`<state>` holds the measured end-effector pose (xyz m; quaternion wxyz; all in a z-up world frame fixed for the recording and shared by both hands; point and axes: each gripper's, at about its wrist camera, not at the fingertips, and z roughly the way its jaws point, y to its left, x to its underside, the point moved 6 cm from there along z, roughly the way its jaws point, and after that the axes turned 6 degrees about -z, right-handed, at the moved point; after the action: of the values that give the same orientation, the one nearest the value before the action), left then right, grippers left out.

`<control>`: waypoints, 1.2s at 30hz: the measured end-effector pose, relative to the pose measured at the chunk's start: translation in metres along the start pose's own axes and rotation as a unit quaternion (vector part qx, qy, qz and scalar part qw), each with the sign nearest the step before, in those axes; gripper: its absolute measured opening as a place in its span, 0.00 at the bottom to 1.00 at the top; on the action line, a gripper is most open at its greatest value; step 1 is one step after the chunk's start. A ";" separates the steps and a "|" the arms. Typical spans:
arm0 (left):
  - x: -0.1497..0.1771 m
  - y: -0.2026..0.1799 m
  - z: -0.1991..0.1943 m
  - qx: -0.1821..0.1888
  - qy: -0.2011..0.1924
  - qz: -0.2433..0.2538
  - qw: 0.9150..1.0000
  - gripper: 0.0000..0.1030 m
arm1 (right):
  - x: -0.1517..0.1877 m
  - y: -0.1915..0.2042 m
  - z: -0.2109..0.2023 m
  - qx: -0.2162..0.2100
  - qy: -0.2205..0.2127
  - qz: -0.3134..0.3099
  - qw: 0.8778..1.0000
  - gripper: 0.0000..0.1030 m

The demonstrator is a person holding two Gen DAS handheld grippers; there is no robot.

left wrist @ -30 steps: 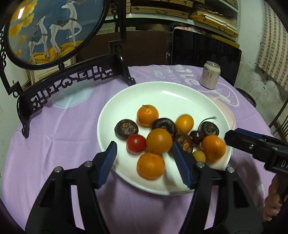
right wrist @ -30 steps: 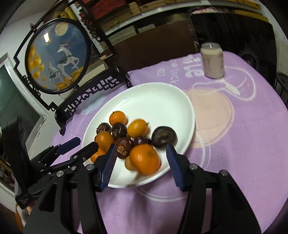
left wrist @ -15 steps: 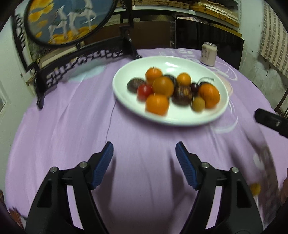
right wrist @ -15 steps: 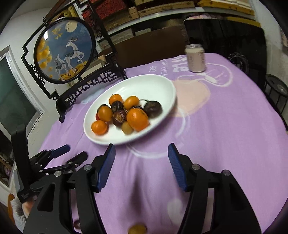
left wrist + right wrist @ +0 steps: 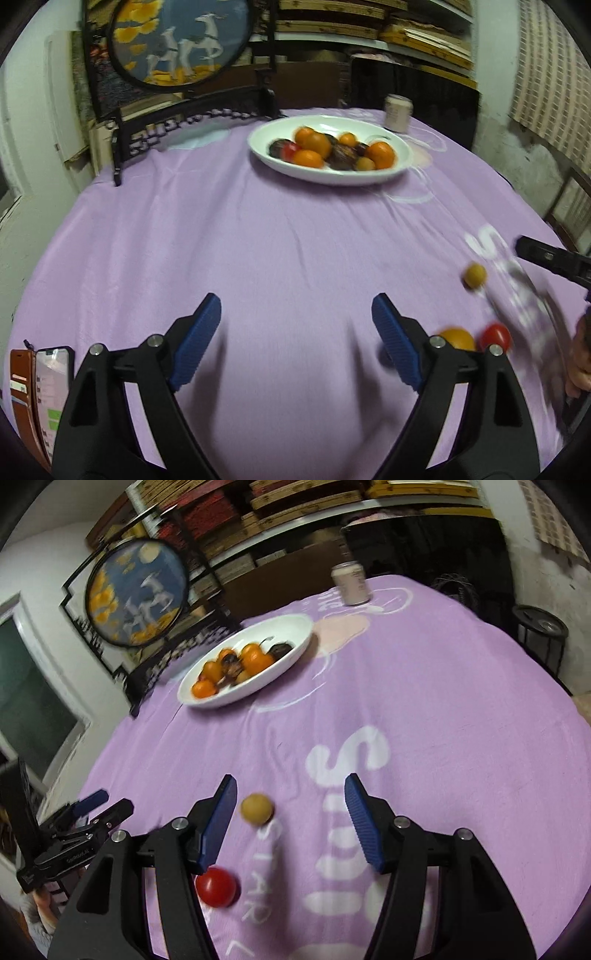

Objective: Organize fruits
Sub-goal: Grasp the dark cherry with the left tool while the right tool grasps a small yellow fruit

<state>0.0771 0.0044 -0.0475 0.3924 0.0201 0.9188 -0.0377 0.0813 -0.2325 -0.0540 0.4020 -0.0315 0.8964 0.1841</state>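
Observation:
A white plate (image 5: 400,168) (image 5: 291,653) far across the purple cloth holds several oranges and dark fruits. Loose on the cloth near me lie a small yellow fruit (image 5: 475,275) (image 5: 257,808), a red tomato (image 5: 495,336) (image 5: 215,886) and an orange (image 5: 457,338), partly hidden behind my left finger. My left gripper (image 5: 295,332) is open and empty over bare cloth. My right gripper (image 5: 290,814) is open and empty, with the yellow fruit just inside its left finger (image 5: 218,819) and the tomato below that finger.
A drink can (image 5: 398,112) (image 5: 351,584) stands behind the plate. A round painted screen on a black stand (image 5: 177,40) (image 5: 136,590) is at the table's far left. A phone in a wallet case (image 5: 40,398) lies at the near left edge.
Both grippers have pulled back from the plate toward the near side of the table. The loose yellow fruit, tomato and orange have come into view.

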 end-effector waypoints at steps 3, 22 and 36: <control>0.004 -0.013 -0.003 0.010 -0.001 0.027 1.000 0.83 | 0.004 0.014 0.008 -0.005 0.016 -0.032 0.999 0.48; 0.023 -0.019 0.004 0.003 0.029 0.057 0.998 0.84 | 0.016 0.036 0.035 -0.022 0.064 -0.059 0.996 0.36; 0.018 -0.027 0.002 -0.011 -0.002 0.086 0.996 0.83 | 0.015 0.034 0.045 -0.014 0.074 -0.056 0.996 0.25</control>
<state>0.0641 -0.0225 -0.0603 0.3964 0.0949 0.9131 0.0060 0.0963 -0.1838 -0.0826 0.3437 -0.1012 0.9178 0.1708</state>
